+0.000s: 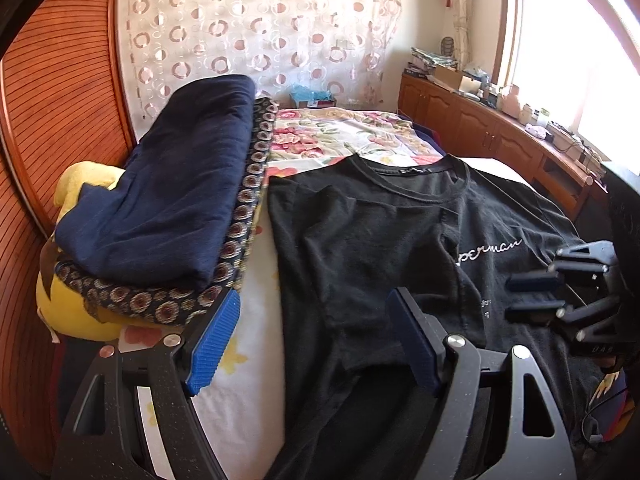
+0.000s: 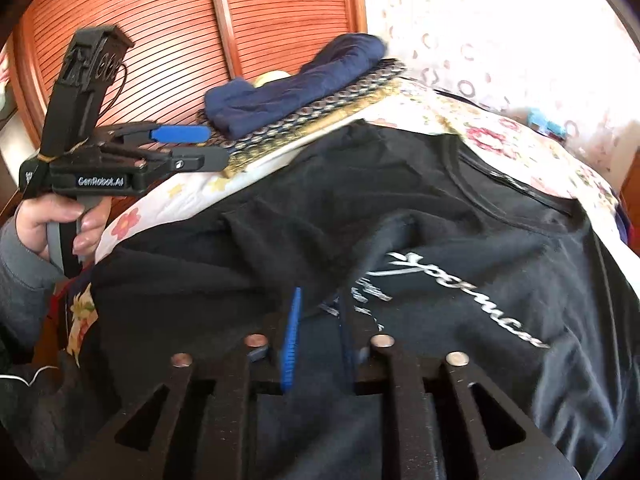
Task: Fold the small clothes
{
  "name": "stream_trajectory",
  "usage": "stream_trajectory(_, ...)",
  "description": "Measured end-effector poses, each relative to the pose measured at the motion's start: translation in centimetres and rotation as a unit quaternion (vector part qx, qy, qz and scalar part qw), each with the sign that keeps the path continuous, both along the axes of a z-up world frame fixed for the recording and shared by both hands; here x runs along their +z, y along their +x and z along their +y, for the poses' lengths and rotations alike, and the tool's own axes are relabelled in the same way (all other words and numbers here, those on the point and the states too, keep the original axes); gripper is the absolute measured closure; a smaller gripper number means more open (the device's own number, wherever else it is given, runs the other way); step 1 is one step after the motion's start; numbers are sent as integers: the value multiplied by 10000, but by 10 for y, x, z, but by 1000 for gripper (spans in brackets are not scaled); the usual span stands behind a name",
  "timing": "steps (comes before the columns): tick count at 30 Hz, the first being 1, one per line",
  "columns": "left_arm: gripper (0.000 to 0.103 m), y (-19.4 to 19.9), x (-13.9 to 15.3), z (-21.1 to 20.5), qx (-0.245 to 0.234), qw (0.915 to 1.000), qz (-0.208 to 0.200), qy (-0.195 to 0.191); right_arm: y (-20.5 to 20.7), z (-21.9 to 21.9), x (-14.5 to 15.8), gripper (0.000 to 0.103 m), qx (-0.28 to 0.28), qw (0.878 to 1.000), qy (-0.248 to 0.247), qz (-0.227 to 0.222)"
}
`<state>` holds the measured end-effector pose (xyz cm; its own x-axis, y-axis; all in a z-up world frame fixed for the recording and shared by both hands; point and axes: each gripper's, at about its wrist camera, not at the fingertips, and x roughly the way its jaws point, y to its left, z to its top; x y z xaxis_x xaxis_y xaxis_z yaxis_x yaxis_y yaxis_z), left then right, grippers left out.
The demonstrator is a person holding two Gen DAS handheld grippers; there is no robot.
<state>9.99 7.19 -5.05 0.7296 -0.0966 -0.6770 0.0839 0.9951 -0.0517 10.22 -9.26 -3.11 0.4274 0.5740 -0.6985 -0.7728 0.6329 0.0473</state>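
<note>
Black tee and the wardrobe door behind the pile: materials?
Black tee: looks like soft matte knit, probably cotton jersey; it creases limply, with a ribbed collar and white script print. Wardrobe door: reddish-brown slatted panel with a slight sheen, likely varnished wood or wood-look laminate; can't tell which.

Folded clothes stack (image 1: 168, 216) blocks the left; floral bedspread (image 1: 344, 132) beyond lies open.
</note>
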Motion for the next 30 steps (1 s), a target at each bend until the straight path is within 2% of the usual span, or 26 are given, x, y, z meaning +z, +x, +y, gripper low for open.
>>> stream_trajectory(1,25,2,-1,-4,-48,10000,11,9,1,-7,1,70,-117,9999,16,-30)
stream_trajectory(5,25,17,-8,-24,-318,9994,108,26,3,-52,8,67,-762,9969,143,-141)
stream_trajectory(9,25,32,-17,-45,-582,9980,222,74,4,-115,17,67,-1636,9859,170,-316)
stream_trajectory(12,25,42,-22,-59,-772,9965,296,88,1,-167,20,67,-2302,9722,123,-416)
stream_trajectory(19,25,61,-35,-79,-969,9936,530,229,-15,-277,7,67,-3691,9287,-36,-359)
stream_trajectory(24,25,68,-47,-81,-982,9920,748,272,-28,-319,-5,67,-4154,9095,16,-129)
stream_trajectory(30,22,69,-49,-78,-953,9926,741,163,-11,-322,-10,67,-4233,9052,266,255)
